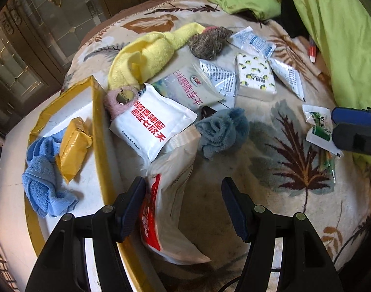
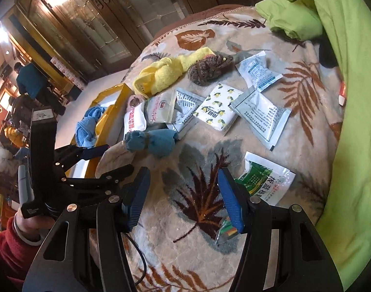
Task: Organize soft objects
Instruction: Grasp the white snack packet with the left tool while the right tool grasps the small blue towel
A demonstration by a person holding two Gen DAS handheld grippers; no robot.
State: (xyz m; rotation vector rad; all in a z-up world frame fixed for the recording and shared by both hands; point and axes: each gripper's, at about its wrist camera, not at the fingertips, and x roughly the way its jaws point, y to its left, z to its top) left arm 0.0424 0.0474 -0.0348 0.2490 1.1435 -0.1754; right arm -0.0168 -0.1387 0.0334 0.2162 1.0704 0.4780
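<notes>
My left gripper (image 1: 185, 209) is open, its fingers hanging over a white plastic bag with red print (image 1: 166, 209) that lies at the rim of a white box edged in yellow tape (image 1: 97, 112). A light blue towel (image 1: 44, 177) and a yellow packet (image 1: 73, 146) lie in the box. On the leaf-patterned blanket (image 2: 200, 204) lie a teal cloth (image 1: 222, 131), a yellow towel (image 1: 146, 56), a grey-brown knit cloth (image 1: 209, 41) and a pink cloth (image 1: 117, 102). My right gripper (image 2: 183, 194) is open and empty above the blanket, with a green packet (image 2: 265, 182) just right of it.
Several sachets, a lemon-print tissue pack (image 1: 256, 75) and a white pouch with red letters (image 1: 151, 124) lie scattered among the cloths. A green duvet (image 1: 331, 36) is heaped along the right side. Glass-fronted wooden doors (image 2: 75, 24) and people (image 2: 29, 80) stand beyond the bed's left.
</notes>
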